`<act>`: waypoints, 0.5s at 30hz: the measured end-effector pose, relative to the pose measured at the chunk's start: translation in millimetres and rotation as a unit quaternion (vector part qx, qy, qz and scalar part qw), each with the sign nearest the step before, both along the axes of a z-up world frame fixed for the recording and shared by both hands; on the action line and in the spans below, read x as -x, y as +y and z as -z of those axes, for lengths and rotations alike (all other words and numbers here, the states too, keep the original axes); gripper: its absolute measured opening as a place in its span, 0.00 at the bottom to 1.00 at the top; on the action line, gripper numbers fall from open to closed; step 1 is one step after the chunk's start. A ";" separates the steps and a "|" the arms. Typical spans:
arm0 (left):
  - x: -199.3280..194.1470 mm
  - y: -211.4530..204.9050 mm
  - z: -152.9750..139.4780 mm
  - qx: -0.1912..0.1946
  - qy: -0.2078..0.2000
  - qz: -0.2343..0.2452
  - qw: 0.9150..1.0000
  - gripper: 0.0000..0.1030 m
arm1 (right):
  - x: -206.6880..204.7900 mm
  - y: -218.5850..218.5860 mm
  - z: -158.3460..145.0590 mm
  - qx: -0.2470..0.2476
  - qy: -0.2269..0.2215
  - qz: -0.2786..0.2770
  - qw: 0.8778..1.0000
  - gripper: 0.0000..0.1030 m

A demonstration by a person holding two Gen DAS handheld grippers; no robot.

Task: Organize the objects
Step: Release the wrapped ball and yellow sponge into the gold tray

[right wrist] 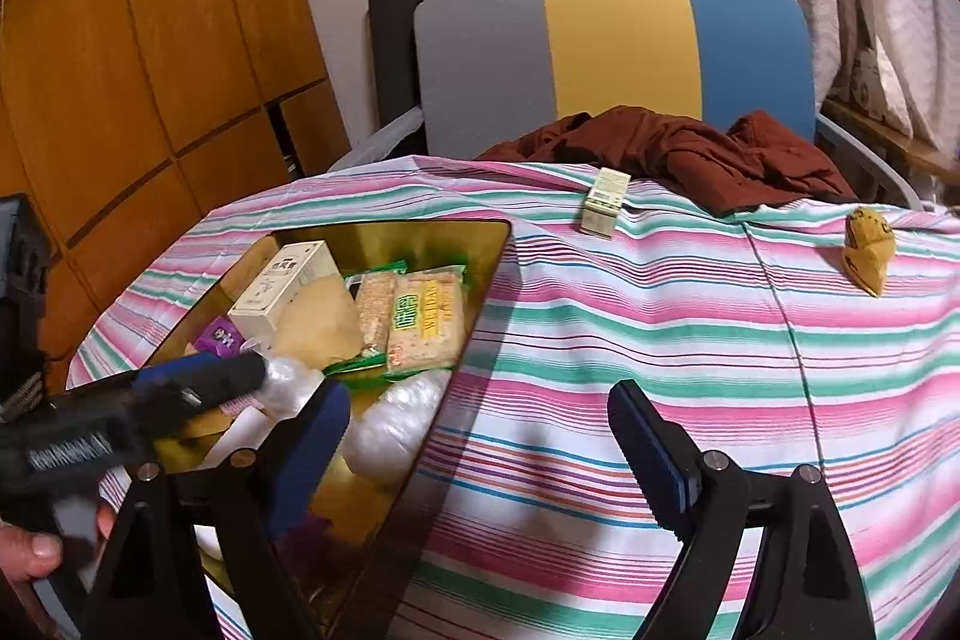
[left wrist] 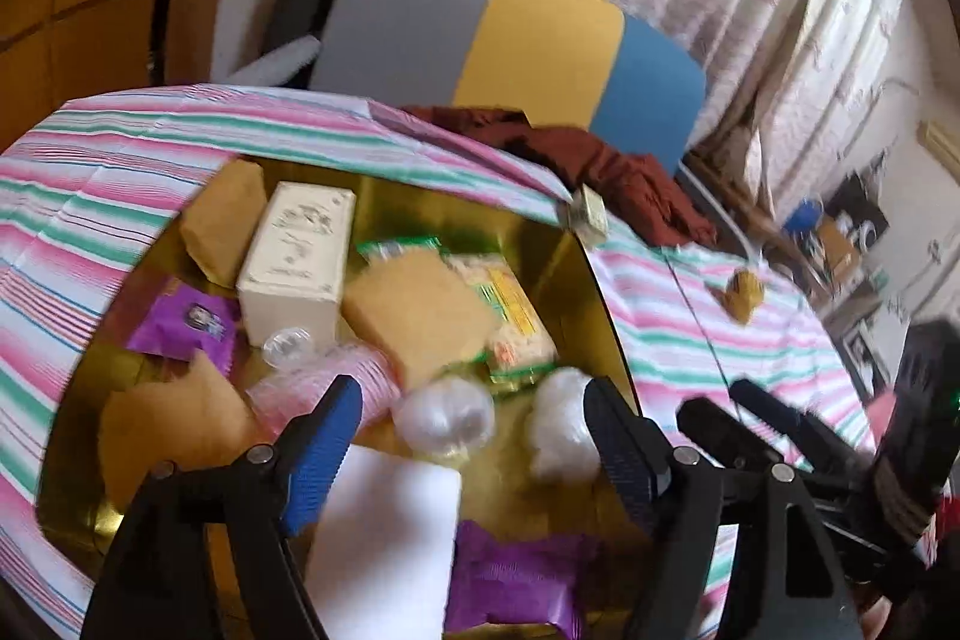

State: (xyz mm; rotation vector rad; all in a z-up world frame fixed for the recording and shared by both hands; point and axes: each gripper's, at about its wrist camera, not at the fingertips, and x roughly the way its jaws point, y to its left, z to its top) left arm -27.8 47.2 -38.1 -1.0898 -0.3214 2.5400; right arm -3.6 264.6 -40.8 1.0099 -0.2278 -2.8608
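Observation:
A gold box (left wrist: 591,280) sits on the striped tablecloth and holds a white carton (left wrist: 294,250), brown packets (left wrist: 414,310), purple packets (left wrist: 516,580), a cracker pack (right wrist: 423,322) and clear-wrapped bundles (left wrist: 444,415). My left gripper (left wrist: 471,394) hangs open over the box's near end; one clear bundle lies below, between the fingers, with neither pad touching it. My right gripper (right wrist: 480,394) stands open over the bare cloth beside the box, nothing between its fingers. A small green-and-white box (right wrist: 605,202) and a yellow-brown item (right wrist: 868,244) lie on the cloth further back.
A maroon cloth (right wrist: 690,148) is bunched at the table's far edge, in front of a grey, yellow and blue chair back (right wrist: 618,46). Wooden cabinets stand at the left, curtains at the right. A hand (right wrist: 30,550) holds the left gripper's handle.

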 end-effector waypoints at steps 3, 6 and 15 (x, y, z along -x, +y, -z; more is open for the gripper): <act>-0.1 -7.3 -4.0 -0.004 0.005 -0.020 1.000 0.75 | -0.9 4.7 0.8 0.005 0.000 0.008 1.000 0.86; 2.9 -11.0 -1.0 -0.023 -0.014 -0.026 0.999 0.75 | -1.6 10.0 1.5 0.008 0.000 0.015 1.000 0.86; -5.2 10.2 5.3 -0.020 -0.031 -0.009 0.999 0.76 | -3.8 22.8 1.9 0.013 0.001 0.029 0.999 0.86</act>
